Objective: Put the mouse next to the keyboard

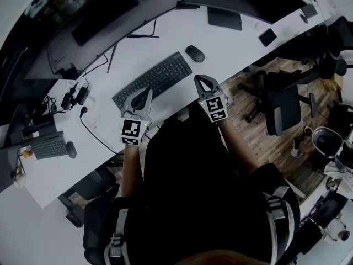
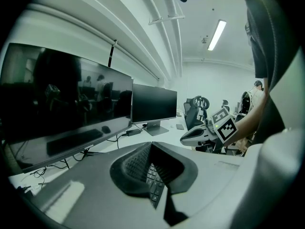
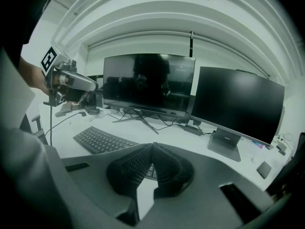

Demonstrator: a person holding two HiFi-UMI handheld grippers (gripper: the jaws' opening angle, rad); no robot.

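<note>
Mouse beside keyboard, just beyond right gripper's closed fingers

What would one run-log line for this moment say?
left gripper: jaws shut, empty | right gripper: jaws shut, empty | mouse: on desk, beside keyboard, untouched

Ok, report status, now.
Left claw shut, empty. Right claw shut, empty. Mouse on desk just right of keyboard, untouched. Nothing in the way.

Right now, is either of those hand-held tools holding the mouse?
No: the mouse lies alone on the desk beside the keyboard, while the left gripper and right gripper have jaws shut on nothing.
</note>
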